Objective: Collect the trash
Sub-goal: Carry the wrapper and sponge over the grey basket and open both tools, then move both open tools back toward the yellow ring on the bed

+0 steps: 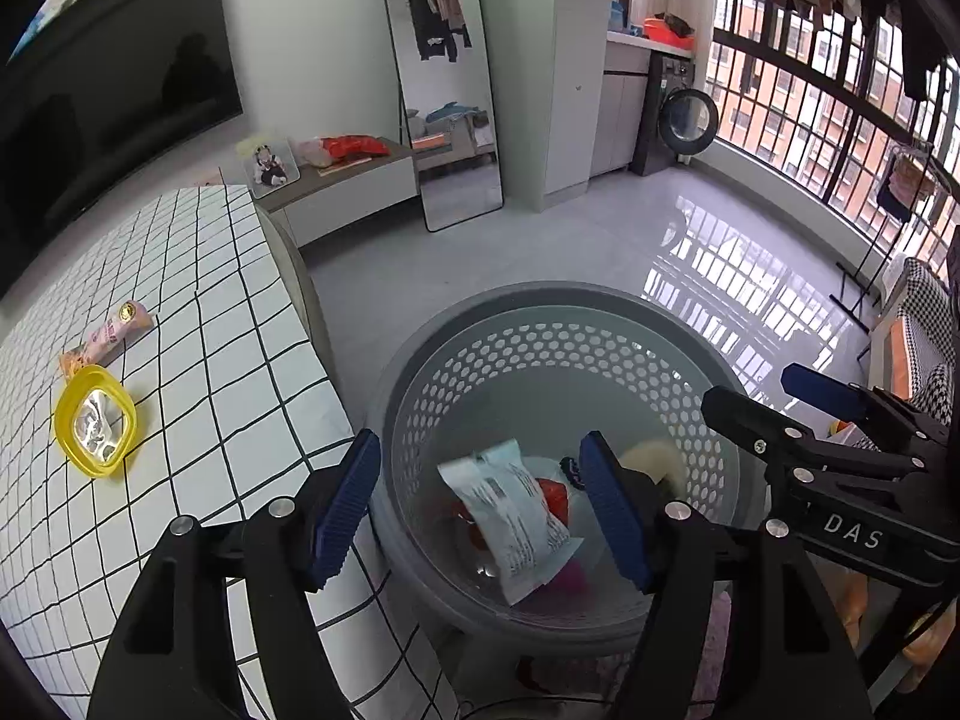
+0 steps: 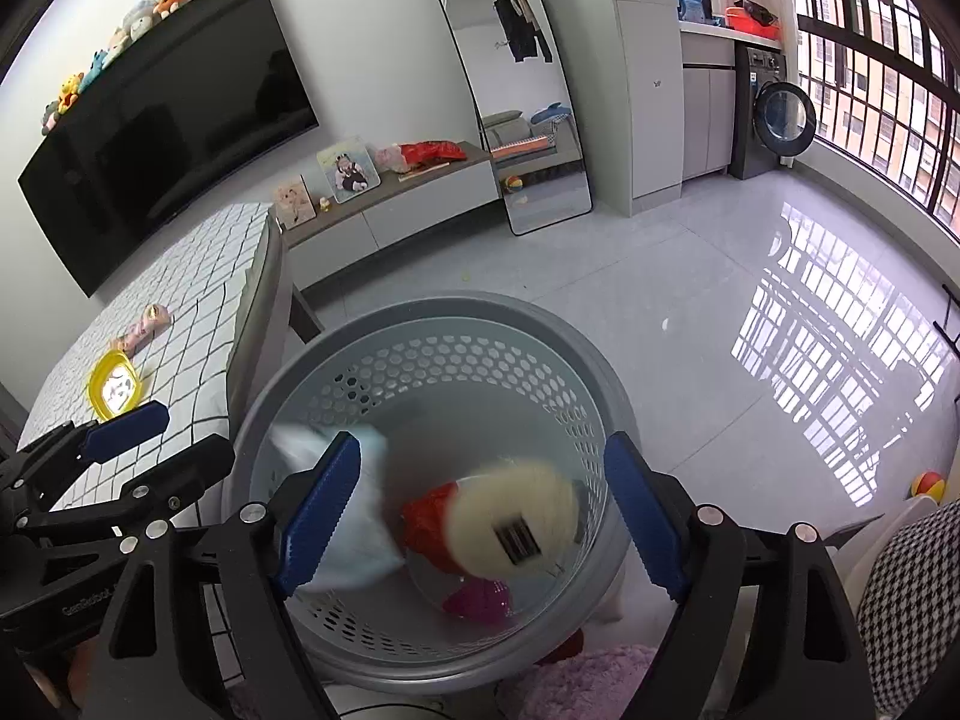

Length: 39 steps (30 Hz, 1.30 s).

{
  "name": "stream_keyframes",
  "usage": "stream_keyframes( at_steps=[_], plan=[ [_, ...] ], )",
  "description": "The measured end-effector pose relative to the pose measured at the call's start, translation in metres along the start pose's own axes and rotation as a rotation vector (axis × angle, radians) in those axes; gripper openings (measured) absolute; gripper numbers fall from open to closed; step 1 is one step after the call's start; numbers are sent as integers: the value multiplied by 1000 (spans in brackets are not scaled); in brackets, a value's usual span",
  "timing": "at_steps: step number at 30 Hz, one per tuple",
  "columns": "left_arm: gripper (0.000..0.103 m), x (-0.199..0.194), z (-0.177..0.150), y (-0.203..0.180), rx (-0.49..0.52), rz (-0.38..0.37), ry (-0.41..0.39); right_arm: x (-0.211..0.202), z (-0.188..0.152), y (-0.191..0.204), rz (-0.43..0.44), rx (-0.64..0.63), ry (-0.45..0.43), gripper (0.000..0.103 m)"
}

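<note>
Both your grippers hang open over the grey basket, wrappers blurred inside it.

In your left wrist view the pale blue packet (image 1: 516, 525) sits low centre inside the perforated basket (image 1: 540, 354), over red scraps, between your left gripper (image 1: 480, 510) pads with neither pad touching it. In your right wrist view a cream, blurred wrapper (image 2: 516, 519) with a barcode sits between your right gripper (image 2: 483, 516) pads, untouched, jaws wide. Out at the left of the frame, on the checked tablecloth (image 1: 198, 312), a yellow-rimmed cup (image 1: 96, 420) and a pink snack bar (image 1: 111, 336) lie side by side.
</note>
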State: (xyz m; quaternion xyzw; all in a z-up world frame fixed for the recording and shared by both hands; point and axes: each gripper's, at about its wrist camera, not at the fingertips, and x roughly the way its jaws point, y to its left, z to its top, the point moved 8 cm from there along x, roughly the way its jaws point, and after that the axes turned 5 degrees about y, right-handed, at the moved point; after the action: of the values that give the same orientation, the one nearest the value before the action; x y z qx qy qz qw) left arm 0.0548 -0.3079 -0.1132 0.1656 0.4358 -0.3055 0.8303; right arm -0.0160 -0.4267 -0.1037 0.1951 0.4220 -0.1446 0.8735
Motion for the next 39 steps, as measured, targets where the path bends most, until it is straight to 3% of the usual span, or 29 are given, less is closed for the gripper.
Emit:
stream_keyframes(
  at_steps=[21, 39],
  plan=[
    [76, -20, -18, 21, -66, 22, -18, -7, -10, 17, -23, -14, 15, 80],
    [76, -55, -50, 80, -176, 55, -54, -22, -24, 72, -3, -95, -17, 80]
  ],
)
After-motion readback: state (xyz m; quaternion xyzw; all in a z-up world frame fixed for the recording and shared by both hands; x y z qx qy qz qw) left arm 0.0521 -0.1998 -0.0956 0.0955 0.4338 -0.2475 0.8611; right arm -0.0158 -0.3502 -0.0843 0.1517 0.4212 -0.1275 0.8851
